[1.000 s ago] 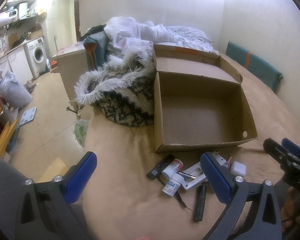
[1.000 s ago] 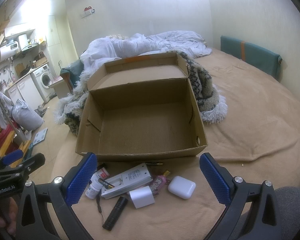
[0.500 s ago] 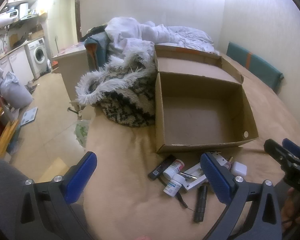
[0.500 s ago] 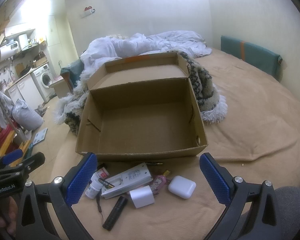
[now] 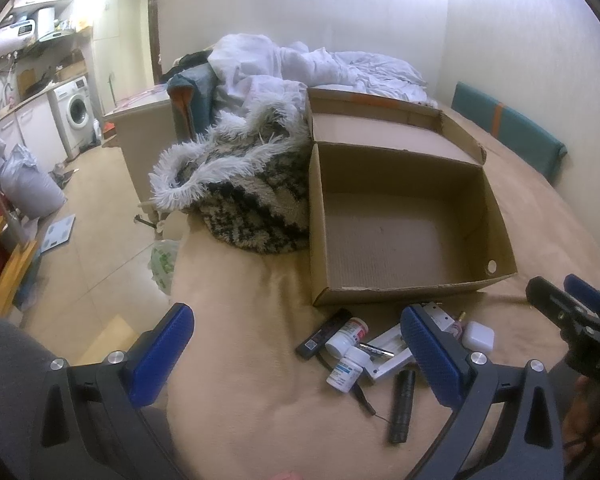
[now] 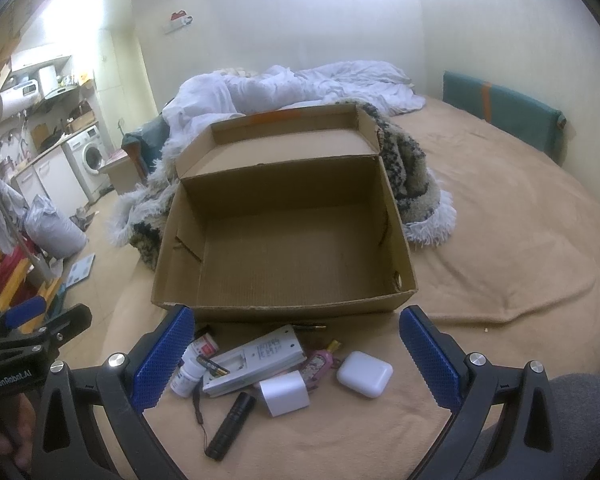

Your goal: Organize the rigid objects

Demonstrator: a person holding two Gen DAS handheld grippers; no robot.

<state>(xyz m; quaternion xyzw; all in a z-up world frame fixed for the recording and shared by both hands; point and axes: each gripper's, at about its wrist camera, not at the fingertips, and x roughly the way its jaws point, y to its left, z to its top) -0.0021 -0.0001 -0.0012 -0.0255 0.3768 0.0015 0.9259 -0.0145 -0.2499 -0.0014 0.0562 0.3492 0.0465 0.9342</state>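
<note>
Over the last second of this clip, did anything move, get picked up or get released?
Nothing visibly changed. Both tongs, left and right, hang open above the small items, holding nothing. The cardboard box is empty, and the earbud case and flashlight lie where they were.

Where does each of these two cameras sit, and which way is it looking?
Left wrist: on the left gripper, looking forward along its open blue fingers at the cardboard box from its left; the right gripper shows at the right edge.
Right wrist: on the right gripper, facing the box head-on; the left gripper shows at the left edge.
Shared: the empty box, black flashlight, white earbud case.
</note>
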